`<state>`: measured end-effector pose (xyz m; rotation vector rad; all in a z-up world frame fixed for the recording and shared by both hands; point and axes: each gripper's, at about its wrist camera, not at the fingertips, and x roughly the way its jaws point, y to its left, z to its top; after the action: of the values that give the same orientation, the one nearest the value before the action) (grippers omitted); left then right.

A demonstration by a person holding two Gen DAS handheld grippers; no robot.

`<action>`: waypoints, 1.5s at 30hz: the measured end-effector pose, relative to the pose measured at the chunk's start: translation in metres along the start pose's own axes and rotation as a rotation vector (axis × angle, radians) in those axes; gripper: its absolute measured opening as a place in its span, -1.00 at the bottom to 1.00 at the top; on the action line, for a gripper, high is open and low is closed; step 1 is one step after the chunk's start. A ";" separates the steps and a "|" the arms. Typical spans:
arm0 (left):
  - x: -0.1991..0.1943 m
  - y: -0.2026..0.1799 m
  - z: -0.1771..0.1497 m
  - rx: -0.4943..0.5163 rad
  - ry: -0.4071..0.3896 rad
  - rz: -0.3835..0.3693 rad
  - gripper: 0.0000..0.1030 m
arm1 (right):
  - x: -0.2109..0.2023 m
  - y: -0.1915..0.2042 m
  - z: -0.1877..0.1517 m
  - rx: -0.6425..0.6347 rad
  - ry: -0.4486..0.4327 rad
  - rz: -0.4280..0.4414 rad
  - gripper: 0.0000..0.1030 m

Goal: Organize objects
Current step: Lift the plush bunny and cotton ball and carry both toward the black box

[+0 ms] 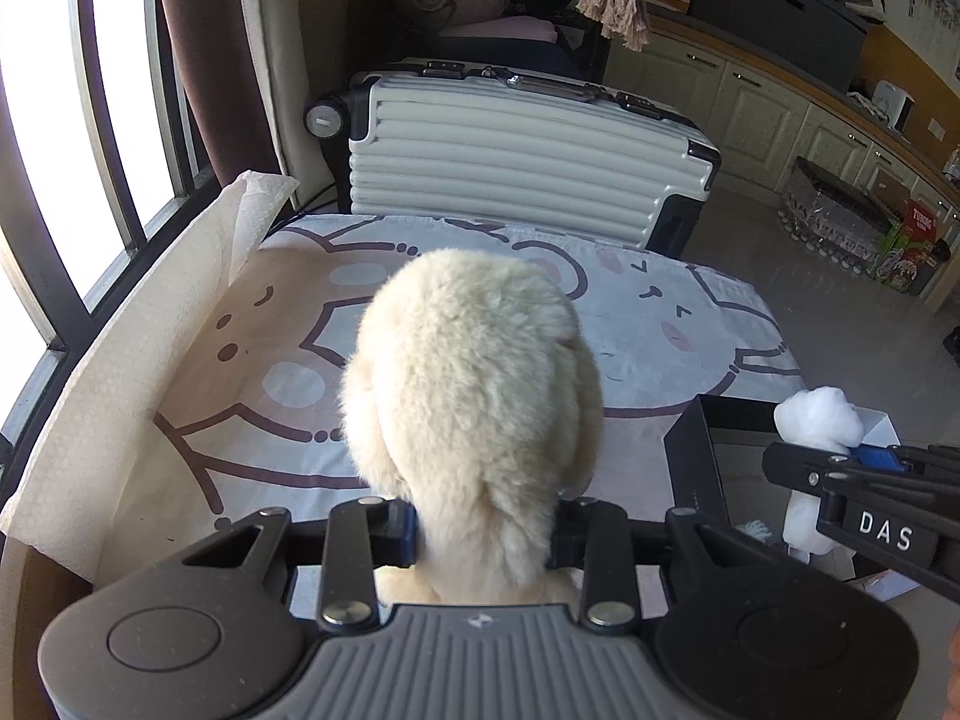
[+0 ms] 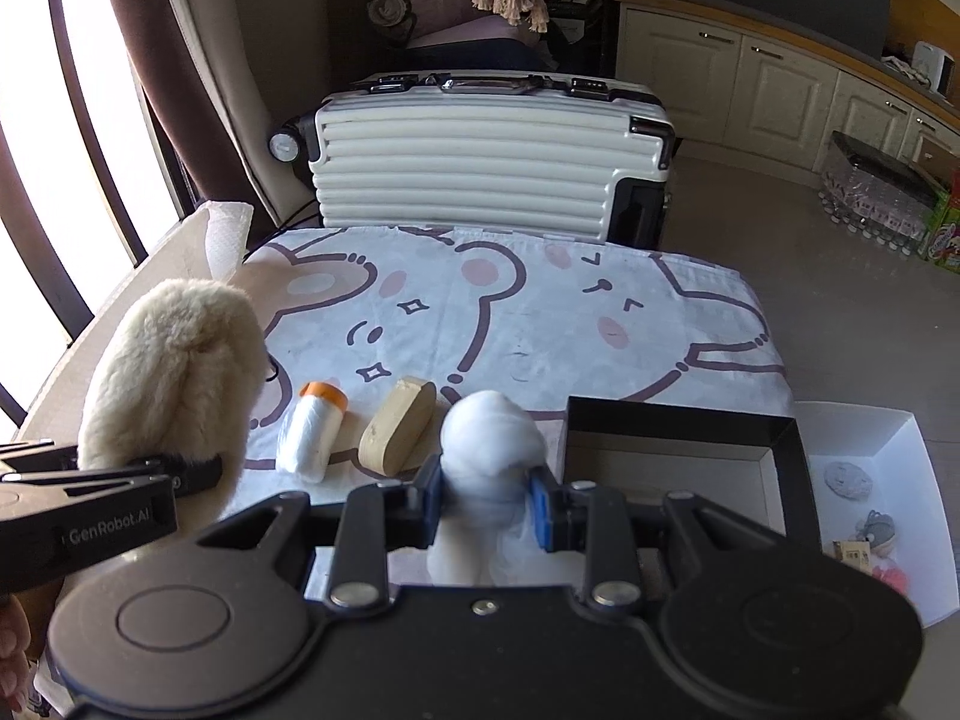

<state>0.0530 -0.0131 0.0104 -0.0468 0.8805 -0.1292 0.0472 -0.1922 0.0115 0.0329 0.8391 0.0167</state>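
Note:
My left gripper [image 1: 483,531] is shut on a cream fluffy plush toy [image 1: 474,414], which stands up between the pads and hides the table behind it. In the right wrist view the same plush toy [image 2: 174,378] hangs at the left, above the table edge. My right gripper [image 2: 486,507] is shut on a white cotton-like bundle [image 2: 492,450], held just left of a black open box [image 2: 684,426]. The right gripper [image 1: 864,462] and its white bundle [image 1: 819,420] also show at the right of the left wrist view. On the cartoon tablecloth [image 2: 540,324] lie a white bottle with an orange cap [image 2: 312,432] and a tan wooden block [image 2: 399,426].
A white ribbed suitcase [image 2: 480,162] stands behind the table. A white open box [image 2: 870,504] with several small items sits to the right of the black box. White paper towel [image 1: 120,384] lines the table's left side by the window. Cabinets run along the far right.

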 end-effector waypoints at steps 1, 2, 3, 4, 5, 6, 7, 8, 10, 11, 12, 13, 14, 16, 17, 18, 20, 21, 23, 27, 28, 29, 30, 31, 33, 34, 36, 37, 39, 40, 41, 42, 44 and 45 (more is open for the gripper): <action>0.000 -0.002 0.000 0.004 -0.002 0.001 -0.30 | 0.000 -0.001 0.000 0.001 0.000 -0.003 -0.42; 0.001 -0.003 0.000 0.008 -0.003 0.001 -0.30 | 0.000 -0.003 0.000 0.003 0.000 -0.005 -0.42; 0.002 -0.006 0.001 0.011 -0.003 0.001 -0.30 | 0.000 -0.005 0.000 0.006 0.001 -0.007 -0.42; 0.003 -0.007 0.001 0.015 -0.001 -0.001 -0.30 | 0.001 -0.006 0.000 0.007 0.001 -0.009 -0.42; 0.004 -0.009 0.001 0.018 0.002 -0.002 -0.30 | 0.001 -0.007 0.000 0.008 0.000 -0.011 -0.42; 0.006 -0.011 0.001 0.020 0.004 -0.004 -0.30 | 0.000 -0.009 0.000 0.008 -0.001 -0.012 -0.42; 0.007 -0.013 0.001 0.023 0.006 -0.006 -0.30 | 0.000 -0.010 0.000 0.006 -0.002 -0.015 -0.42; 0.008 -0.016 0.002 0.026 0.008 -0.010 -0.30 | 0.000 -0.012 -0.001 0.005 -0.003 -0.019 -0.42; 0.010 -0.023 0.001 0.033 0.014 -0.019 -0.30 | 0.000 -0.017 -0.002 0.006 -0.003 -0.026 -0.42; 0.012 -0.027 0.002 0.038 0.017 -0.025 -0.30 | 0.000 -0.020 -0.002 0.009 -0.002 -0.031 -0.42; 0.013 -0.031 0.002 0.043 0.019 -0.030 -0.30 | -0.001 -0.023 -0.003 0.013 -0.001 -0.035 -0.42; 0.014 -0.035 0.002 0.048 0.021 -0.036 -0.30 | -0.001 -0.027 -0.004 0.017 0.000 -0.040 -0.42; 0.014 -0.039 0.002 0.052 0.023 -0.042 -0.30 | -0.001 -0.031 -0.004 0.022 0.001 -0.046 -0.42; 0.016 -0.046 0.002 0.058 0.026 -0.054 -0.30 | -0.003 -0.039 -0.006 0.031 0.002 -0.058 -0.42; 0.016 -0.050 0.002 0.062 0.027 -0.060 -0.30 | -0.003 -0.043 -0.007 0.034 0.002 -0.066 -0.42; 0.017 -0.054 0.002 0.066 0.027 -0.065 -0.30 | -0.004 -0.047 -0.008 0.037 0.002 -0.076 -0.42; 0.018 -0.062 0.002 0.076 0.029 -0.074 -0.30 | -0.006 -0.055 -0.010 0.046 0.001 -0.090 -0.42; 0.018 -0.065 0.001 0.080 0.030 -0.078 -0.30 | -0.007 -0.060 -0.011 0.053 0.000 -0.095 -0.42; 0.020 -0.073 0.002 0.090 0.032 -0.086 -0.30 | -0.009 -0.067 -0.012 0.065 -0.003 -0.105 -0.42; 0.020 -0.088 0.002 0.104 0.030 -0.101 -0.30 | -0.013 -0.081 -0.015 0.084 -0.006 -0.121 -0.42; 0.020 -0.092 0.002 0.107 0.030 -0.105 -0.30 | -0.013 -0.084 -0.016 0.085 -0.005 -0.126 -0.42; 0.020 -0.096 0.002 0.110 0.030 -0.109 -0.30 | -0.014 -0.087 -0.017 0.087 -0.006 -0.130 -0.42; 0.021 -0.099 0.002 0.112 0.030 -0.112 -0.30 | -0.015 -0.090 -0.018 0.090 -0.007 -0.135 -0.42; 0.021 -0.103 0.002 0.115 0.030 -0.116 -0.30 | -0.016 -0.094 -0.019 0.096 -0.008 -0.138 -0.42; 0.021 -0.110 0.002 0.121 0.030 -0.124 -0.30 | -0.018 -0.101 -0.020 0.109 -0.011 -0.146 -0.42; 0.022 -0.113 0.002 0.124 0.030 -0.128 -0.30 | -0.019 -0.105 -0.021 0.114 -0.012 -0.150 -0.42; 0.022 -0.120 0.002 0.131 0.028 -0.139 -0.30 | -0.021 -0.112 -0.023 0.125 -0.015 -0.158 -0.42; 0.022 -0.123 0.002 0.133 0.027 -0.144 -0.30 | -0.022 -0.116 -0.024 0.130 -0.016 -0.161 -0.42; 0.023 -0.130 0.002 0.137 0.028 -0.157 -0.30 | -0.024 -0.123 -0.027 0.141 -0.020 -0.170 -0.42; 0.024 -0.132 0.002 0.133 0.030 -0.165 -0.30 | -0.025 -0.126 -0.027 0.146 -0.022 -0.173 -0.42; 0.025 -0.135 0.002 0.130 0.032 -0.172 -0.30 | -0.026 -0.129 -0.028 0.150 -0.024 -0.176 -0.42; 0.025 -0.137 0.002 0.131 0.034 -0.176 -0.30 | -0.026 -0.132 -0.029 0.155 -0.026 -0.179 -0.42; 0.027 -0.144 0.001 0.139 0.035 -0.181 -0.30 | -0.027 -0.138 -0.030 0.163 -0.029 -0.183 -0.42; 0.027 -0.146 0.001 0.140 0.036 -0.184 -0.30 | -0.027 -0.140 -0.031 0.165 -0.030 -0.185 -0.42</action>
<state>0.0571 -0.1618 0.0036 0.0052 0.9004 -0.3642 0.0063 -0.3318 0.0063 0.1101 0.8096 -0.2263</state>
